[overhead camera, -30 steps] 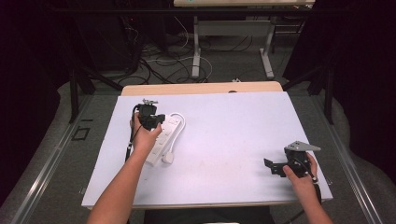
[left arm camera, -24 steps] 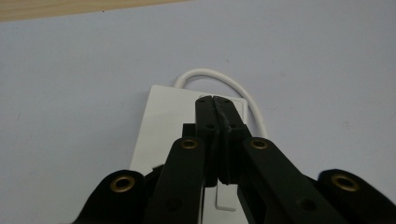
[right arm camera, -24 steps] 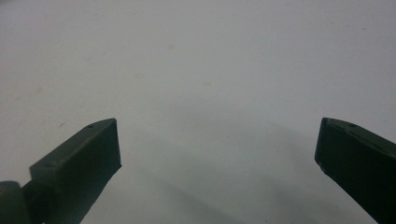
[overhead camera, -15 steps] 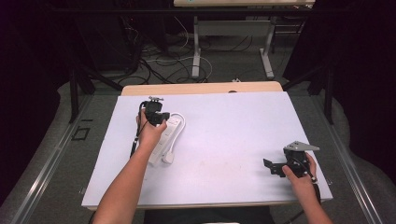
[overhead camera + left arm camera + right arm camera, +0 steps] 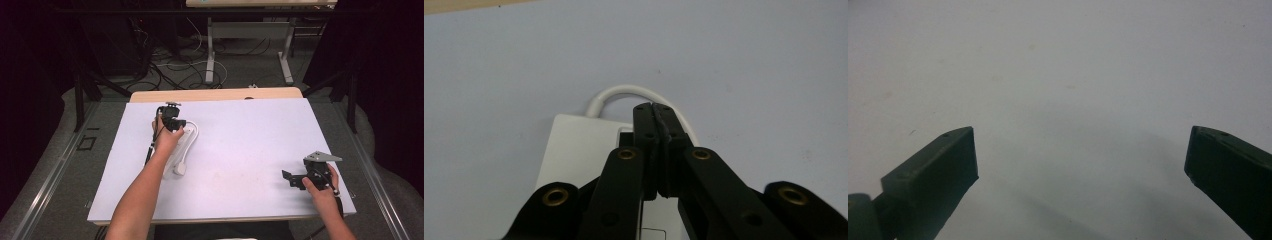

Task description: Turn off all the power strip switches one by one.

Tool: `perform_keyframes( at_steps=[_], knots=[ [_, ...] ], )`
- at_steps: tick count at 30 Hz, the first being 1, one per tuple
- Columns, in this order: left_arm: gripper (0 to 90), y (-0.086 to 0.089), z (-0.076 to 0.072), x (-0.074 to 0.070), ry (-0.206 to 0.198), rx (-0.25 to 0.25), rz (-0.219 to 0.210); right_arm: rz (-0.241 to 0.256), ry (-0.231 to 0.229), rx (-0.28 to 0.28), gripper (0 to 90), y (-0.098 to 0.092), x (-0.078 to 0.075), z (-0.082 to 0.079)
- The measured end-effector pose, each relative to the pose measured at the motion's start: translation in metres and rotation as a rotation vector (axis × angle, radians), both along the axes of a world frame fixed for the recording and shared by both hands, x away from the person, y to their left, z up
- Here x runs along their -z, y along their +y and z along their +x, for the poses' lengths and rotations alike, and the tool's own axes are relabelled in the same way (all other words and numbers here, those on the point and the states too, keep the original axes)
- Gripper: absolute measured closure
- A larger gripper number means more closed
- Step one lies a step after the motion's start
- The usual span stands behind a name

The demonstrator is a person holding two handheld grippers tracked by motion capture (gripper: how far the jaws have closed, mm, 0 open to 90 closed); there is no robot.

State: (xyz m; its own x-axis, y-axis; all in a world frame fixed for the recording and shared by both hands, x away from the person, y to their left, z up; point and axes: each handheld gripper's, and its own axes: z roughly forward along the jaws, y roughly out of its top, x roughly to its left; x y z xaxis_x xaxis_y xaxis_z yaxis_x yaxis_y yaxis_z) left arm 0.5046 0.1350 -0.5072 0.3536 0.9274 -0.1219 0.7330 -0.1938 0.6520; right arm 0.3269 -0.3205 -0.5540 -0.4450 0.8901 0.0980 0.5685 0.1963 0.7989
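1. While we are hovering the left gripper [image 5: 172, 121] over the far end of the power strip [image 5: 179, 150], its jaws are staying clenched on nothing, right above the strip's body [image 5: 579, 150].
2. We are seeing the strip lying on the counter [image 5: 250, 145], long axis running near-to-far, cord [image 5: 624, 92] looping off the far end.
3. We are resting the right gripper [image 5: 295, 179], released wide, well apart.

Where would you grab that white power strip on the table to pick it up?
Probably across the narrow width of the power strip, near its middle, coming straight down from above. It lies flat, long and slim, so the jaws could span its two long sides. I would avoid the looped cord at its far end.
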Motion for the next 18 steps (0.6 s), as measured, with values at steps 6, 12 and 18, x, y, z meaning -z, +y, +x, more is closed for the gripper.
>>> perform_keyframes(
  at_steps=[6,12,18],
  knots=[
    [90.0,0.001,0.005,0.006,0.030,-0.010,-0.006,0.003,0.005,0.002,0.0,0.001,0.001,0.000],
    [90.0,0.001,0.008,0.011,0.048,-0.012,-0.002,0.003,0.004,0.000,0.1,0.001,0.001,0.000],
    [90.0,-0.002,0.008,0.014,0.053,-0.007,0.002,-0.001,0.004,0.000,0.2,0.001,0.001,0.000]
  ],
)
